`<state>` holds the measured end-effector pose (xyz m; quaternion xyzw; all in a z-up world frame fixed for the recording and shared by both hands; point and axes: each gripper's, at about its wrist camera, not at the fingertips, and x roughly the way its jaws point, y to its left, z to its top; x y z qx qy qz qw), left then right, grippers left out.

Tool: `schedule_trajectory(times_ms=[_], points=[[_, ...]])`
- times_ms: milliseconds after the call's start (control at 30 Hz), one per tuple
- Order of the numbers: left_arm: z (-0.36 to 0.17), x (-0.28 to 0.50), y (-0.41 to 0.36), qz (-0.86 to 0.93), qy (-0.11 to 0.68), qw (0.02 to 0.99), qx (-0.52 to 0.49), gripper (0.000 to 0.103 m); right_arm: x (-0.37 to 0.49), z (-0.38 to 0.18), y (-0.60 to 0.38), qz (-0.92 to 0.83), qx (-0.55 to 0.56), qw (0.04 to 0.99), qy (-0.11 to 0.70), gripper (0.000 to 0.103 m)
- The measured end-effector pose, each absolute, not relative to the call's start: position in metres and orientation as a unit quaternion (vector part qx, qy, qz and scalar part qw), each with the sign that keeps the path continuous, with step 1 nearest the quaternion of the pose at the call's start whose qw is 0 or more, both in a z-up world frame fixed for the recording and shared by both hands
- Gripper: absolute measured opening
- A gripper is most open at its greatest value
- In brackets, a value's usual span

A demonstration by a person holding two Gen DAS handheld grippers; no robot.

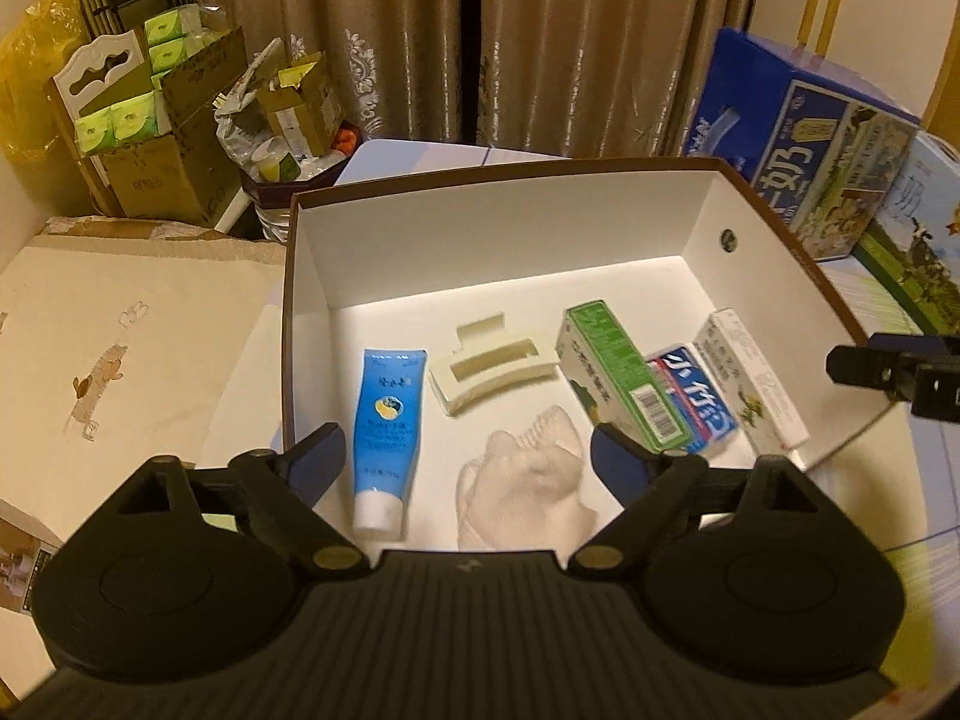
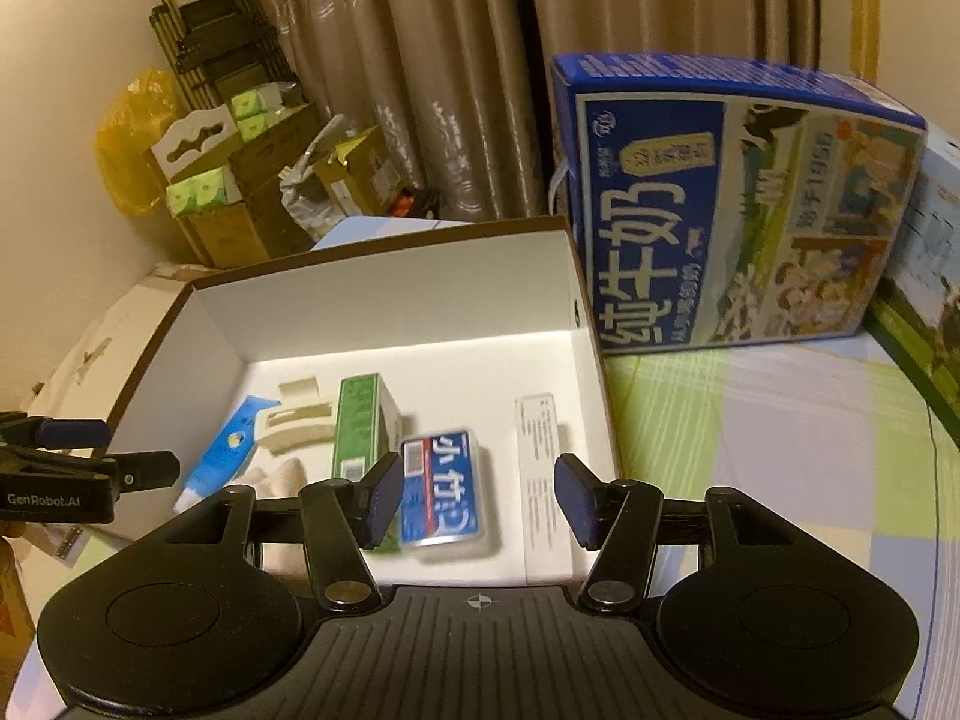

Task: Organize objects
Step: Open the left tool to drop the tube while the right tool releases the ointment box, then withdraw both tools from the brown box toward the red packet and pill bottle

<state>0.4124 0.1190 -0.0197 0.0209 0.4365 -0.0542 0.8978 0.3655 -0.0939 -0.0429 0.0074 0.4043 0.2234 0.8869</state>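
- While both claws hang over the storage box (image 1: 744,204), nothing is pinched in either.
- Left wrist view: left claw (image 1: 465,456) spread wide, empty, hovering above the box's near edge.
- Box is white inside w/ brown rim, open top, sitting on a checked cloth (image 1: 936,480).
- Inside, L to R: blue tube (image 1: 384,438) lying flat, cap toward camera; cream hair clip (image 1: 495,369) just beside it; white sock (image 1: 528,480) crumpled in front of the clip.
- Further R: green carton (image 1: 624,378), blue-and-white pack (image 1: 699,402), white carton (image 1: 750,372), packed side by side, touching.
- Right claw (image 1: 888,372) pokes in at frame's R edge, over the box's R wall; its state can't be told from this view.
- Milk carton box (image 1: 804,132) stands behind the box on the R; cardboard boxes (image 1: 168,138) w/ green packs stacked far L by the curtain (image 1: 540,42).
- Right wrist view: right claw (image 2: 477,498) spread apart, empty, over the box's R part.
- Blue-and-white pack (image 2: 444,486) lies directly between its fingers, below them; not clear if touching.
- White carton (image 2: 540,468) lies flat along the R wall; green carton (image 2: 360,426) to the L of the pack.
- Hair clip (image 2: 297,420) and blue tube (image 2: 231,450) further L; sock (image 2: 282,474) partly hidden.
- Left claw (image 2: 120,450) enters from frame's L, fingers apart, near the box's (image 2: 384,294) L wall.
- Milk carton box (image 2: 738,210) stands just beside the box's R far corner on the cloth (image 2: 780,450).
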Motion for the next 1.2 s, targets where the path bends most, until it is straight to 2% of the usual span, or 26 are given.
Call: schedule_trajectory(times_ms=[633, 1200], points=[[0.013, 0.323, 0.088, -0.107, 0.424, 0.899, 0.025, 0.089, 0.266, -0.014, -0.126, 0.227, 0.049, 0.888, 0.398, 0.053], [0.012, 0.252, 0.072, -0.113, 0.429, 0.895, 0.040, 0.089, 0.193, -0.015, -0.158, 0.222, 0.061, 0.885, 0.405, 0.053]])
